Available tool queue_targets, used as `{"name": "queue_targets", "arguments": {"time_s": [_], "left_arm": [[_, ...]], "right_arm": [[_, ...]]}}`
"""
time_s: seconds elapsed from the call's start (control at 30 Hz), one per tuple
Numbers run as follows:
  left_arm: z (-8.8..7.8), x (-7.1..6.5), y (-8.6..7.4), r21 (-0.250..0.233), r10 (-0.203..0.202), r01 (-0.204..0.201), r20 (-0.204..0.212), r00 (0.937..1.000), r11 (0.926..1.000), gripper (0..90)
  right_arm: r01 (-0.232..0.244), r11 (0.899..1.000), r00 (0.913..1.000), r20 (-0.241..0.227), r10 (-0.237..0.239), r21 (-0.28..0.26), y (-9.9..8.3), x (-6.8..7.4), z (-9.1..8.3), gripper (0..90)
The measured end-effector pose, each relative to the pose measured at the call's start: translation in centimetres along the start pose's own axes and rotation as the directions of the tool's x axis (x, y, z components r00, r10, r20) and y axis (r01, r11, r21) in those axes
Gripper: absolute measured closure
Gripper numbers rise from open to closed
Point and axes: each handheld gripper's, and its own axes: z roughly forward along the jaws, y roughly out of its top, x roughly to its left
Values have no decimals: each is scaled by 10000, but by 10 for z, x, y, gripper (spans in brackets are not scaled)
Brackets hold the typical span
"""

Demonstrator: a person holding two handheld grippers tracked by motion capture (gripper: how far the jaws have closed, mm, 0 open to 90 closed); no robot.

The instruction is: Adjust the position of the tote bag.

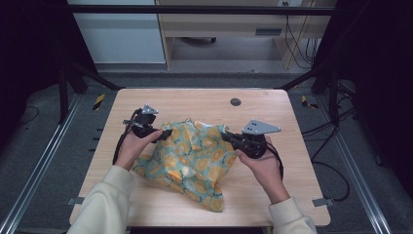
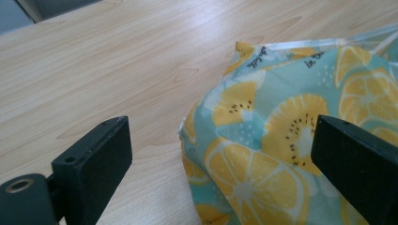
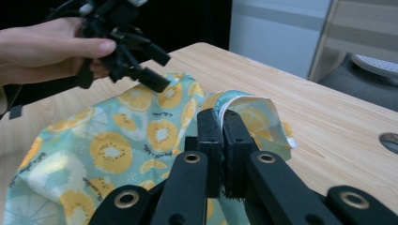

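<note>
Two grippers, one cloth [image 1: 195, 161]: it lies rumpled at the middle of the bench [image 1: 272, 195] in the high view, lemon-printed, one corner trailing toward the lower edge of the frame. My right gripper [image 3: 224, 123] has its jaws clamped together on a folded edge of the cloth, lifted a little off the wood. My left gripper [image 2: 220, 150] has its jaws wide apart, with the cloth's bulging corner between them, not pinched yet. The risk, as I judge it: if I close the left jaws here I may catch only the top layer, or the bulge may slide out, since the fabric looks slick. Pulling with the right hand too soon would drag the cloth away from the left.
</note>
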Motion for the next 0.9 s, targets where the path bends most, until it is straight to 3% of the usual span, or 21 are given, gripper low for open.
{"name": "queue_targets", "arguments": {"time_s": [0.13, 0.47, 0.63, 0.9], "left_arm": [[4, -1, -3, 212, -30, 28, 89, 10000, 9998, 54], [16, -11, -12, 813, 346, -395, 605, 9976, 9959, 55], [17, -13, -11, 767, 280, -321, 543, 9981, 9965, 56], [16, -16, -13, 1173, 407, -459, 463, 9981, 9920, 77]], "right_arm": [[-209, 9998, 9997, 94, 210, -55, -4, -4, -4, 884], [-182, 9998, 9998, 40, 183, -43, -4, -3, -4, 880], [-330, 9994, 9994, 41, 330, -68, -4, -4, -4, 876], [-274, 9996, 9996, 76, 274, -95, -3, -5, -6, 875]]}}
